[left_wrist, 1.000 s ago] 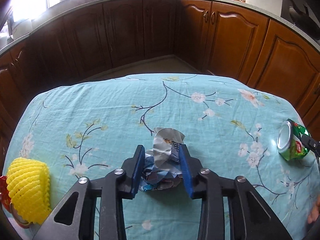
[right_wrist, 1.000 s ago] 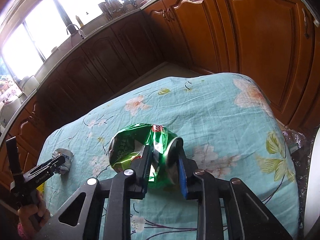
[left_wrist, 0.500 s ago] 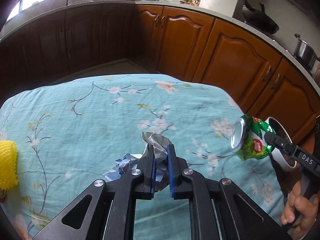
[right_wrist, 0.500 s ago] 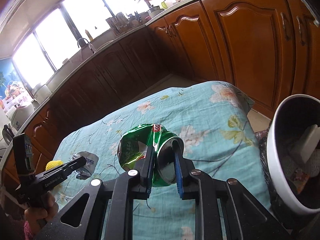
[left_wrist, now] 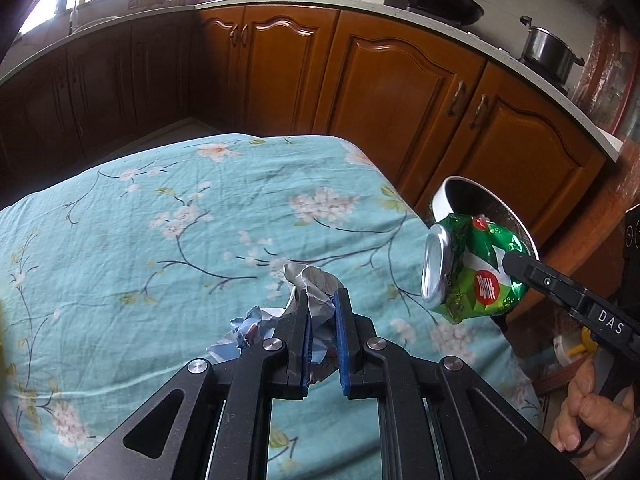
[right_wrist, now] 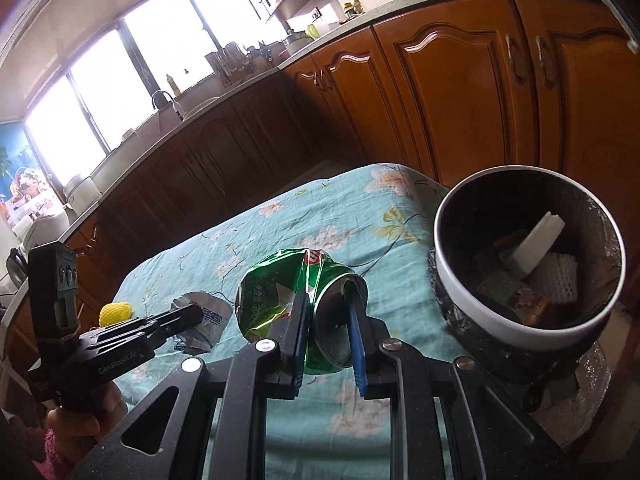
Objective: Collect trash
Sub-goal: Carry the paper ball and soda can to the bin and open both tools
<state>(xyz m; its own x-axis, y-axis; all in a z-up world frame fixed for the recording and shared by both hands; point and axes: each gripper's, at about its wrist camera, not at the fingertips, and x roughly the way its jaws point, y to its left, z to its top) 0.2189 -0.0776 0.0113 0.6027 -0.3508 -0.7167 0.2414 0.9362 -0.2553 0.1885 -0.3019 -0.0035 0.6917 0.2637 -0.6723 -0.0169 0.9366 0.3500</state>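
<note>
My left gripper [left_wrist: 323, 300] is shut on a crumpled silver and blue wrapper [left_wrist: 310, 286] and holds it just above the floral tablecloth [left_wrist: 180, 216]. My right gripper [right_wrist: 326, 308] is shut on a crushed green can [right_wrist: 280, 294], lifted above the table's right edge. The can [left_wrist: 470, 270] and the right gripper's fingers [left_wrist: 560, 286] also show in the left wrist view. A white-rimmed trash bin [right_wrist: 452, 280] with a black liner stands beside the table, to the right of the can; it holds several scraps. The left gripper [right_wrist: 188, 316] and wrapper [right_wrist: 204, 320] show in the right wrist view.
A yellow foam net [right_wrist: 115, 313] lies at the table's far left. Wooden kitchen cabinets [left_wrist: 400, 92] run around the table behind it. The bin's rim [left_wrist: 440, 194] sits just past the table's right corner in the left wrist view.
My left gripper closed on the wrapper and moved right with it. My right gripper carried the can up and to the right, so the bin came into view.
</note>
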